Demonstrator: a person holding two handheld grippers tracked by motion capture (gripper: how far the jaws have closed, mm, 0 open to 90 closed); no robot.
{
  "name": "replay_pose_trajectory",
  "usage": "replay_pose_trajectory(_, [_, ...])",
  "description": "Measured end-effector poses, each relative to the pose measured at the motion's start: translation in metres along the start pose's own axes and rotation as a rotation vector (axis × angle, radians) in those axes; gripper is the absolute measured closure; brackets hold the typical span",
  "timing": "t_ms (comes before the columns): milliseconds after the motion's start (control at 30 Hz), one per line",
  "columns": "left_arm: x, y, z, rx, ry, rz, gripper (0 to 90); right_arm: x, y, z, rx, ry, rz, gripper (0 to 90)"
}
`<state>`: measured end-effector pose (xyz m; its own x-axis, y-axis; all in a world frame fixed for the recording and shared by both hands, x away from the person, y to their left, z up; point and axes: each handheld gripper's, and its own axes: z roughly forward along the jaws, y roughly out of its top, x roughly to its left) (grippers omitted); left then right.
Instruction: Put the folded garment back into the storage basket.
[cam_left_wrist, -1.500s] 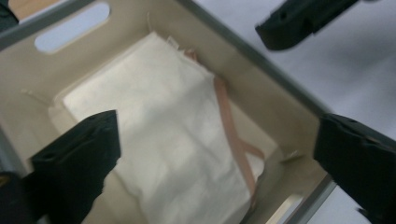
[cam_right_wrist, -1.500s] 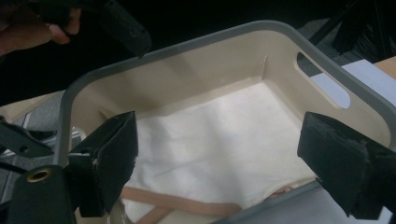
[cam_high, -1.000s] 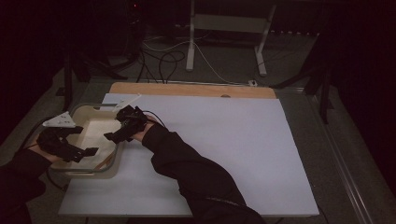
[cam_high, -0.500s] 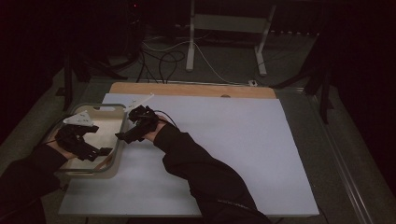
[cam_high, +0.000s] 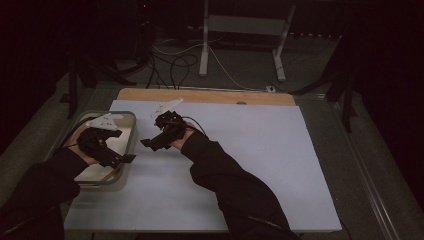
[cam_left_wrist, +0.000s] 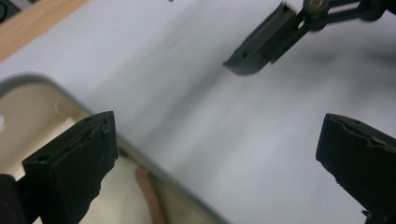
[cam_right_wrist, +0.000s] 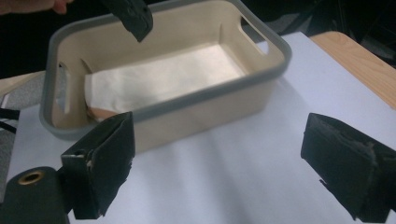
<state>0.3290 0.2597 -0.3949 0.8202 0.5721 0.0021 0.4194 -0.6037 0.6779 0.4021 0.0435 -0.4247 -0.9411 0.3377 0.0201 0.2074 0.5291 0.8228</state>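
A cream bin (cam_high: 126, 131) with a grey rim sits at the left edge of the desk (cam_high: 260, 165), on its pale sheet. The left tongs (cam_high: 127, 158) hang over the bin's near right rim, their jaws spread wide with nothing between them; in the left gripper view (cam_left_wrist: 219, 154) the rim runs under the left jaw. The right tongs (cam_high: 146, 143) are just right of the bin, above the bare sheet, pointing left toward it, also wide and empty, as the right gripper view (cam_right_wrist: 217, 168) shows. Inside the bin (cam_right_wrist: 275, 58) lies a flat white sheet (cam_right_wrist: 163, 77), possibly paper, with something brownish (cam_right_wrist: 100, 113) peeking from under its left end, too hidden to make out.
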Motion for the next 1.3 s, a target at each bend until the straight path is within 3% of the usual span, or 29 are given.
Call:
replay_pose_trajectory(333, [-0.02,0.026,0.021,-0.013,-0.04,0.066,0.6,-0.014,-0.012,-0.023,0.016,-0.037,0.012,10.1])
replay_pose_trajectory(733, [-0.039,0.041,0.049,-0.046,-0.089,0.116,0.7,-0.022,-0.041,-0.039,0.045,-0.056,0.033,10.1])
replay_pose_trajectory(867, [-0.046,0.042,0.063,-0.01,-0.096,0.144,0.6,-0.023,-0.048,-0.046,0.045,-0.065,0.03,10.1])
replay_pose_trajectory(1300, [-0.064,0.035,0.095,0.024,-0.122,0.147,0.6,-0.025,-0.09,-0.067,0.071,-0.057,0.038,10.1])
